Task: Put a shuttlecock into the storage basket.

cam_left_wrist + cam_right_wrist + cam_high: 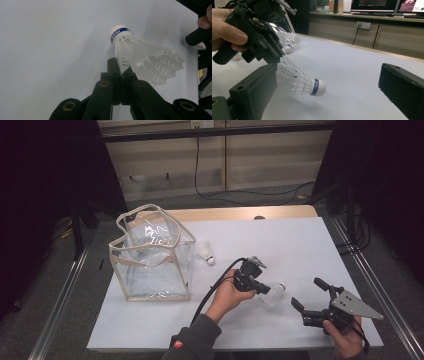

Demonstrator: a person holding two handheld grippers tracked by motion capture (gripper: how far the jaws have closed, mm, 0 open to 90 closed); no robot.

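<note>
A white plastic shuttlecock (274,294) with a blue band round its cork hangs just above the white table top, cork pointing right. My left gripper (265,290) is shut on the edge of its skirt. In the left gripper view the jaws (121,70) pinch the skirt of the shuttlecock (140,55) near the cork. My right gripper (306,292) stands open a short way to its right, with nothing held. In the right gripper view the shuttlecock (297,81) hangs from the left gripper (277,60), in front of my right gripper's wide-apart jaws (328,72).
A clear plastic bag (152,255) with beige trim stands open-topped at the table's left. A second shuttlecock (206,253) lies beside it, the same shuttlecock (290,43) in the right gripper view. The white sheet (290,240) covers a wooden table.
</note>
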